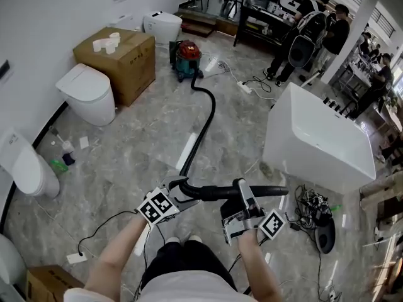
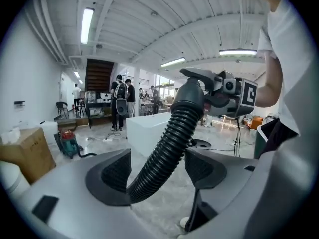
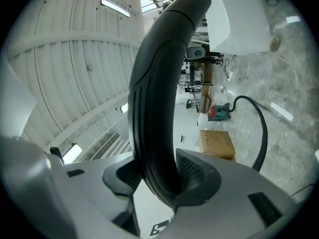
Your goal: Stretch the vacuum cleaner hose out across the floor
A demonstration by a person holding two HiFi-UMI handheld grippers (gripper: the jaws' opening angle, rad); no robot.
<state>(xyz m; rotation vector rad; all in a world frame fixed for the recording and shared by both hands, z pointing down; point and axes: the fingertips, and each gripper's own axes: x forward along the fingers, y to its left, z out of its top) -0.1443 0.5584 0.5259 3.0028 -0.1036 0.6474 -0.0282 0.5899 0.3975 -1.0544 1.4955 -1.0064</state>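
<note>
Left gripper (image 2: 159, 171): the jaws stand apart. The ribbed hose (image 1: 206, 121) passes between them, leaning on one pad with a gap at the other.
Right gripper (image 3: 159, 176): the jaws are clamped on the smooth black handle (image 1: 267, 191) at the hose's free end, which is held up off the floor.
Hose: it runs from the vacuum cleaner (image 1: 187, 56) by the far wall over the floor in a soft curve, then rises to the grippers at the person's waist.
Done: most of the hose's length looks to be drawn out along the floor.
Left: the curve is probably to be pulled straighter and the raised end laid down.
Small cardboard box (image 1: 45, 284): at the lower left, only partly in view, so I cannot tell what it holds.
Big cardboard box (image 1: 123, 65): closed, with white rolls (image 1: 106, 43) on its top and its contents hidden.
White tub (image 1: 315, 140): well to the right of the hose. Only its outside shows.
</note>
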